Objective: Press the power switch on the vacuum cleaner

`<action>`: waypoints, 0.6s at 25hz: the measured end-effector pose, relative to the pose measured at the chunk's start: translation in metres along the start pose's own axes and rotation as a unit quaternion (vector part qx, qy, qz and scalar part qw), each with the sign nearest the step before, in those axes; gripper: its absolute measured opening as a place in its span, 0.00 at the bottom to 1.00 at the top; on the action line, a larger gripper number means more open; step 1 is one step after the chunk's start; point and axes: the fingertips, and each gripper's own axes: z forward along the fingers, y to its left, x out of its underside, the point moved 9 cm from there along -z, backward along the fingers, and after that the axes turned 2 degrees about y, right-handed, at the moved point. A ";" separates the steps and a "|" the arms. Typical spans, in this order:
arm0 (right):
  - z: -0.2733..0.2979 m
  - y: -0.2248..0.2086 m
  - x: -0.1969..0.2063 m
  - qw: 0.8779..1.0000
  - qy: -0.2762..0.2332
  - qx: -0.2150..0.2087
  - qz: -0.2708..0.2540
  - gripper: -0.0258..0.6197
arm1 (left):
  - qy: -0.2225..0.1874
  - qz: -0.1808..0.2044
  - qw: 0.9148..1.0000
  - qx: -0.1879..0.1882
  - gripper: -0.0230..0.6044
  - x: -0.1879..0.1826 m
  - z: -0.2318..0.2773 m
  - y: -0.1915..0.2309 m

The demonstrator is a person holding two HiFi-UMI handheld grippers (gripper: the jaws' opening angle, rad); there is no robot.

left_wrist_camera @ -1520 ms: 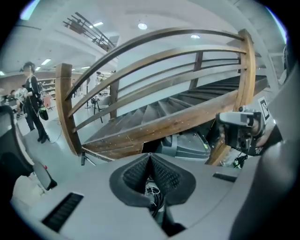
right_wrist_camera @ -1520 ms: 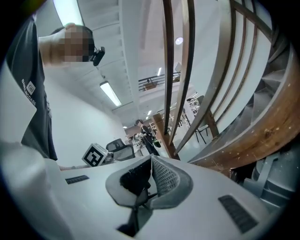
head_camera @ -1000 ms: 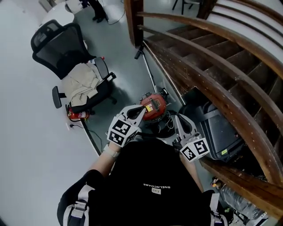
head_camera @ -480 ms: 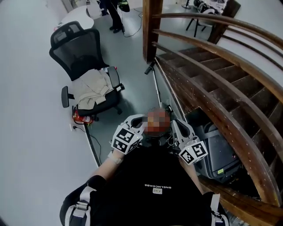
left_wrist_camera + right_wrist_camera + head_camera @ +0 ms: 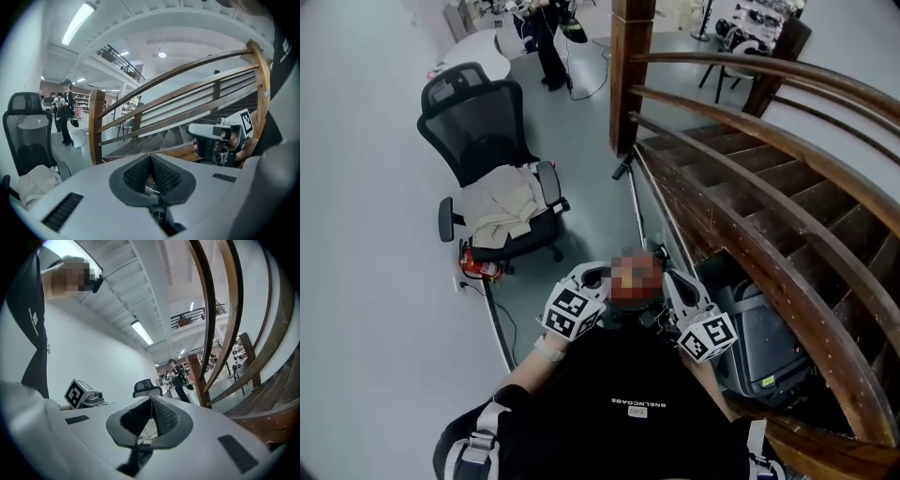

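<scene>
In the head view the vacuum cleaner's body is hidden between my two grippers; only its metal wand (image 5: 636, 211) shows, running away along the foot of the stairs. My left gripper (image 5: 598, 275) and right gripper (image 5: 667, 279) are held close in front of my black shirt, fingers pointing away from me. Both gripper views look upward at railings and ceiling, with no vacuum or switch in them. The left gripper (image 5: 150, 157) is shut with nothing between its pads, and so is the right gripper (image 5: 151, 400). Each gripper appears in the other's view.
A black office chair (image 5: 483, 141) with beige cloth (image 5: 506, 208) stands at the left, a red fire extinguisher (image 5: 480, 269) beside its base. A wooden staircase and curved railing (image 5: 769, 178) fill the right, with a post (image 5: 630, 75). A dark case (image 5: 764, 342) lies under the stairs. A person (image 5: 546, 37) stands far back.
The head view has tilted up: chair, post and stairs sit lower in the frame. The red vacuum top seen a second ago no longer shows. Both grippers stay close together.
</scene>
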 end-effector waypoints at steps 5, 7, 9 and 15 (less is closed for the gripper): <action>-0.006 -0.003 0.001 1.000 0.000 0.003 0.004 0.08 | 0.002 0.000 1.000 -0.001 0.06 0.002 0.001 -0.004; -0.008 -0.003 0.001 1.000 0.000 0.004 0.002 0.08 | 0.004 0.000 1.000 0.002 0.06 0.002 0.001 -0.005; -0.009 -0.002 0.001 1.000 0.000 0.006 0.001 0.08 | 0.005 0.002 1.000 0.005 0.06 0.002 0.001 -0.005; -0.015 -0.006 0.001 1.000 0.001 0.011 0.000 0.08 | 0.006 0.001 1.000 0.009 0.06 0.003 0.005 -0.010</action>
